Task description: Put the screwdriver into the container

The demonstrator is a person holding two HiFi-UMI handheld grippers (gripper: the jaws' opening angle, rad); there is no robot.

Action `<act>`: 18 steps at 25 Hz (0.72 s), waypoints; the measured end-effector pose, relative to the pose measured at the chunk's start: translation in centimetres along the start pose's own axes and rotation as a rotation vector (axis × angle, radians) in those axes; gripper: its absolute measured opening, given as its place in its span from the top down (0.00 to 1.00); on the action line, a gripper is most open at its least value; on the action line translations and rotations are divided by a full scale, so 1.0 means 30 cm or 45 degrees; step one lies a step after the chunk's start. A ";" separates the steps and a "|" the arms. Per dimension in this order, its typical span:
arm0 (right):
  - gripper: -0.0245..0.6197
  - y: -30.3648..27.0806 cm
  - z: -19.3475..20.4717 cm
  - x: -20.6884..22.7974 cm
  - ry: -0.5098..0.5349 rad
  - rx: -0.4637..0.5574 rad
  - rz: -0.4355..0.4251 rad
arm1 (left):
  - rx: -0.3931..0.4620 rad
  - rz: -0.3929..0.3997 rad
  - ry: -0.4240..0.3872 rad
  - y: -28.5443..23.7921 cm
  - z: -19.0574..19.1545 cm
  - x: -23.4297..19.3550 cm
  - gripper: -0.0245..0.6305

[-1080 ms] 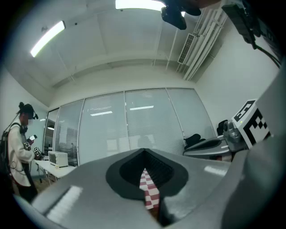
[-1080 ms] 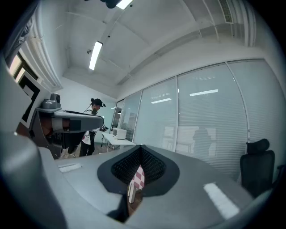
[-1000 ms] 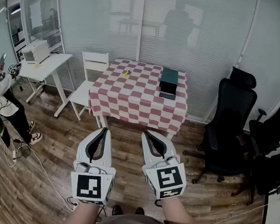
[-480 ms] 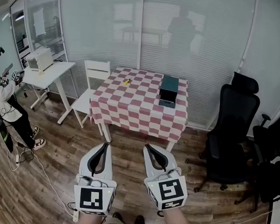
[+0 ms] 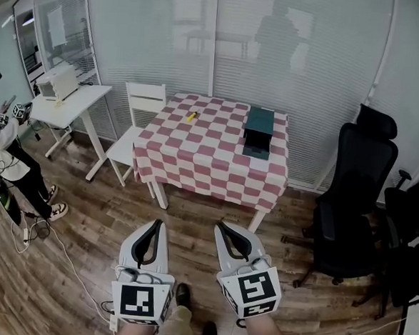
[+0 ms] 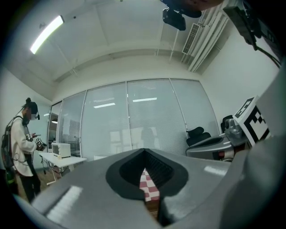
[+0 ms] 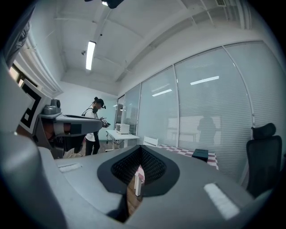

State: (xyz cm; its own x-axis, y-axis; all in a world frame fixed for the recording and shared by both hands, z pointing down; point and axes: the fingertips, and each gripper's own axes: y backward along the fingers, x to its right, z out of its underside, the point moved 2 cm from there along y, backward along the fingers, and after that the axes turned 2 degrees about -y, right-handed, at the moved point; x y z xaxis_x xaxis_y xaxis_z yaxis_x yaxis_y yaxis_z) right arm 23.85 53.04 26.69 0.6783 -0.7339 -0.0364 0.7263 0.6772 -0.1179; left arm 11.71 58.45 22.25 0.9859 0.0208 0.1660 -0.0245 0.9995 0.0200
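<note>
A small yellow-handled screwdriver (image 5: 192, 115) lies near the far left of a table with a red-and-white checked cloth (image 5: 210, 163). The dark green container (image 5: 258, 131) stands on the same table at the far right; it also shows in the right gripper view as the container (image 7: 200, 154). Both grippers hang low over the wooden floor, well short of the table. My left gripper (image 5: 158, 225) is shut and holds nothing; a strip of checked cloth (image 6: 149, 188) shows through its jaw opening. My right gripper (image 5: 220, 226) is shut and holds nothing as well.
A white chair (image 5: 144, 101) stands at the table's left side, beside a white desk (image 5: 67, 103) with a boxy appliance. A person (image 5: 0, 148) stands at far left. Black office chairs (image 5: 351, 187) line the right. A cable (image 5: 67, 261) runs over the floor. Blinds cover the glass wall behind.
The view has shifted slightly toward the table, which sits a little lower and nearer in the frame. Both grippers sit lower in the picture and stay shut.
</note>
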 end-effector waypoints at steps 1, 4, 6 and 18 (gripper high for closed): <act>0.92 -0.033 0.006 0.013 0.001 -0.006 0.006 | -0.003 -0.001 0.004 -0.029 0.013 -0.019 0.96; 0.92 -0.155 -0.001 0.046 0.015 -0.003 0.028 | 0.001 0.001 0.011 -0.127 0.039 -0.093 0.96; 0.92 -0.244 -0.025 0.065 0.026 0.009 0.043 | 0.005 -0.002 0.012 -0.195 0.045 -0.155 0.96; 0.92 -0.690 -0.189 0.162 0.066 0.053 0.098 | 0.084 0.024 -0.001 -0.553 0.009 -0.484 0.96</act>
State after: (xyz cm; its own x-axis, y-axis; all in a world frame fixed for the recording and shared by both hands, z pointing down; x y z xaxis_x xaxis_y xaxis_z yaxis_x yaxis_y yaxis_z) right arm 11.48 35.16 23.31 0.7262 -0.6809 -0.0949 0.6773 0.7322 -0.0713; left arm -2.25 41.55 19.78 0.9850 0.0393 0.1681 -0.0537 0.9952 0.0822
